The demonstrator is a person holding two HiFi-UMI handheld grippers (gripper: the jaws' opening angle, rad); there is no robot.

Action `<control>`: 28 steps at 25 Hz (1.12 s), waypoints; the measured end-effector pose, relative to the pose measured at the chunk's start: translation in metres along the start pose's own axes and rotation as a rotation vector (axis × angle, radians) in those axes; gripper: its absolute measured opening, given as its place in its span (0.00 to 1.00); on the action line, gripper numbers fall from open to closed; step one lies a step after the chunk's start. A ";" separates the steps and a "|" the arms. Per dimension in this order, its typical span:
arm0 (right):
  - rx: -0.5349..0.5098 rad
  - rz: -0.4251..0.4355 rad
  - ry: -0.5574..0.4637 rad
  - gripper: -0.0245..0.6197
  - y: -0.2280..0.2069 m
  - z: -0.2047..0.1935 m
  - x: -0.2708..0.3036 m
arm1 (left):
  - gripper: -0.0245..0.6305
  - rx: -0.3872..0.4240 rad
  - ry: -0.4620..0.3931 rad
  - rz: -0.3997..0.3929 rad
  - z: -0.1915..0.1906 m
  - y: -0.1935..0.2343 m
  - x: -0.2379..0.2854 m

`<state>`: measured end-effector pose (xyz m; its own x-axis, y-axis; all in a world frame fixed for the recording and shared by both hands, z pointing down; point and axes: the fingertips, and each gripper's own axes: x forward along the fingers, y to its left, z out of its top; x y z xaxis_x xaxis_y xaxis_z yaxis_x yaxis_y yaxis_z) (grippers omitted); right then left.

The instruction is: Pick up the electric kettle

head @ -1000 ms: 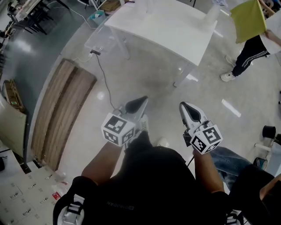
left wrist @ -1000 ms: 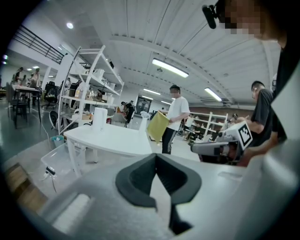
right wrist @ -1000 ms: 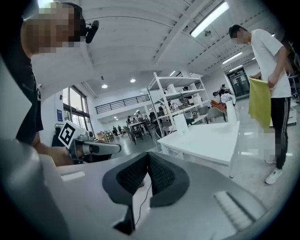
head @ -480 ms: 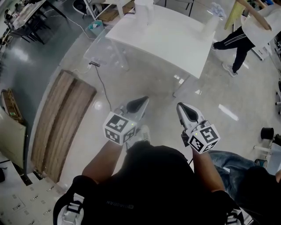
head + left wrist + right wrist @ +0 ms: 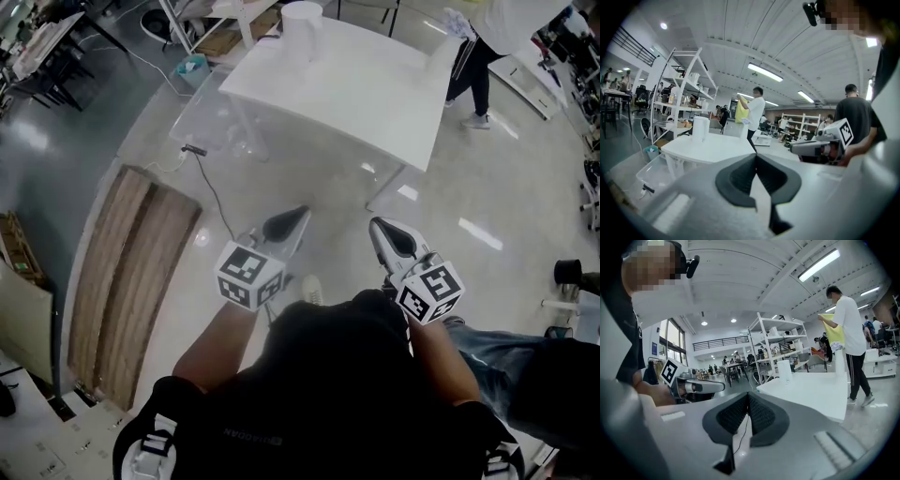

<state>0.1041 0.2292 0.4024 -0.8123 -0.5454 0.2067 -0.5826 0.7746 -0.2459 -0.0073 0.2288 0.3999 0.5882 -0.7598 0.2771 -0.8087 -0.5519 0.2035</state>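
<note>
A tall white cylinder that looks like the electric kettle (image 5: 302,22) stands on the far left corner of the white table (image 5: 356,89). It also shows small and distant in the left gripper view (image 5: 699,129) and the right gripper view (image 5: 784,371). My left gripper (image 5: 296,219) and right gripper (image 5: 381,232) are held side by side over the floor, well short of the table, pointing toward it. Both are shut with nothing in them: the left gripper's (image 5: 755,157) dark pads meet, and so do the right gripper's (image 5: 748,396).
A second white upright object (image 5: 444,54) stands at the table's right end. A clear plastic box (image 5: 211,108) sits under the table's left side. A cable (image 5: 214,187) and a wooden board (image 5: 127,272) lie on the floor at left. A person (image 5: 492,37) stands beyond the table.
Both grippers have moved forward together, still shut, and the table now lies closer. The person with the yellow cloth has shifted toward the top of the head view.
</note>
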 end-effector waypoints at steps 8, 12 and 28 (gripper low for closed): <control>0.014 -0.028 0.007 0.05 -0.010 0.002 0.011 | 0.04 -0.045 0.066 -0.035 -0.018 0.010 0.013; 0.016 -0.020 0.011 0.05 -0.020 0.000 0.015 | 0.04 -0.047 0.055 -0.027 -0.013 0.012 0.025; 0.062 0.026 -0.023 0.05 -0.113 0.033 0.076 | 0.04 -0.120 0.037 0.021 0.014 0.053 0.098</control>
<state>0.1075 0.0902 0.4144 -0.8269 -0.5334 0.1781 -0.5616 0.7676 -0.3089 0.0073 0.1204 0.4241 0.5724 -0.7565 0.3163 -0.8163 -0.4892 0.3071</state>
